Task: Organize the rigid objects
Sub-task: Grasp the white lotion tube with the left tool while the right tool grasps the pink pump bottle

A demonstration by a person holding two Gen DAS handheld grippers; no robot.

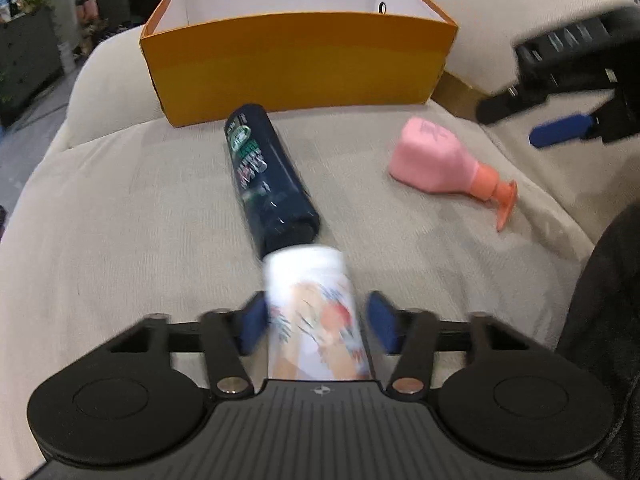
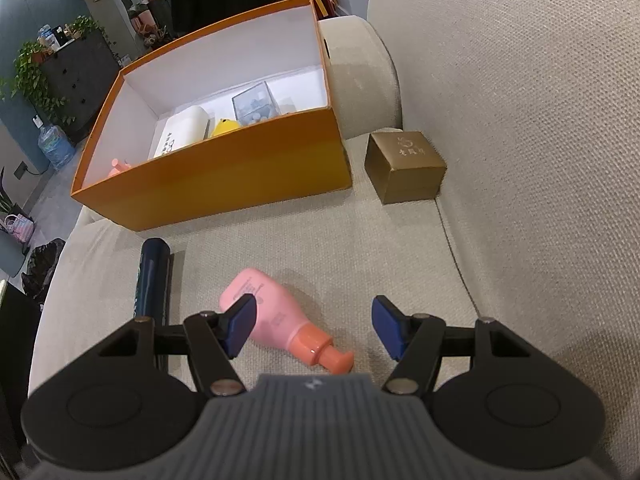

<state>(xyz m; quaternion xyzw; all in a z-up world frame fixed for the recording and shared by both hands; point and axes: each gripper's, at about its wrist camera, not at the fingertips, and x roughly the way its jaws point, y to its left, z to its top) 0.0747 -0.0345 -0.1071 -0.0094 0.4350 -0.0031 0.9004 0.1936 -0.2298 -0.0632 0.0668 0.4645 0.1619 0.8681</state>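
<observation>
The left gripper clasps a white floral-printed cylindrical bottle, long axis pointing ahead toward the orange cardboard box; the right gripper hangs open above the pink pump bottle.

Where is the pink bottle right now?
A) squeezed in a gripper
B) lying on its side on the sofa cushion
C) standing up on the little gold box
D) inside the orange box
B: the pink bottle lies tipped over on the sofa cushion, under the open right gripper.
</observation>
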